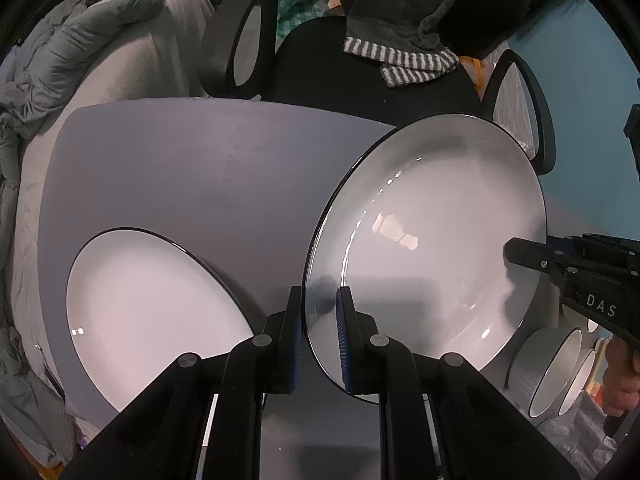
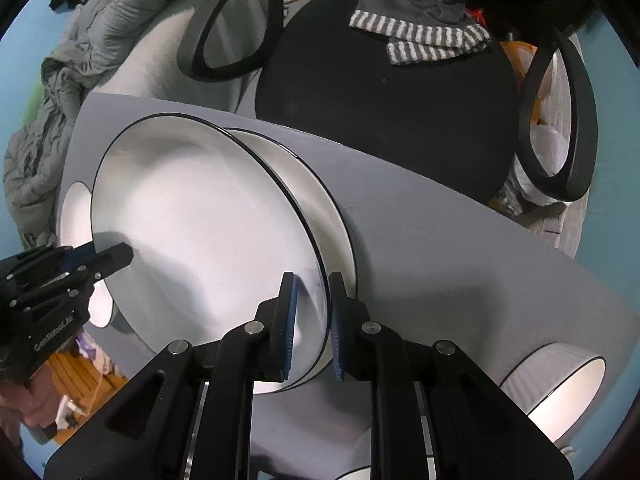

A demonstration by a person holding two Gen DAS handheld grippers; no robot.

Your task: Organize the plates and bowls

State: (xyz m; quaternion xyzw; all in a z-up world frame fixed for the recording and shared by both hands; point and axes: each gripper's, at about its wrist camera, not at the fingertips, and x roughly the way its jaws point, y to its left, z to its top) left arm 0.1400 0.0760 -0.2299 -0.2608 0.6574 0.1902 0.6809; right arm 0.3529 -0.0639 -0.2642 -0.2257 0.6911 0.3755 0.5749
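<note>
I hold a large white plate with a thin black rim (image 1: 432, 240) by two opposite edges, tilted above the grey table (image 1: 200, 168). My left gripper (image 1: 320, 320) is shut on its near rim. My right gripper (image 1: 520, 252) bites the far rim, and in its own view the right gripper (image 2: 312, 320) is shut on the plate (image 2: 200, 232). The left gripper (image 2: 116, 254) grips the opposite rim there. A second matching plate (image 2: 320, 196) lies directly under the held one; whether they touch I cannot tell. Another plate (image 1: 152, 300) lies flat to the left.
Two white ribbed bowls (image 1: 548, 368) sit at the table's right end, one shown as a bowl (image 2: 560, 392) by the right gripper. A black chair (image 2: 380, 100) with a striped towel (image 2: 420, 36) stands beyond the far edge. A grey jacket (image 1: 72, 48) lies left.
</note>
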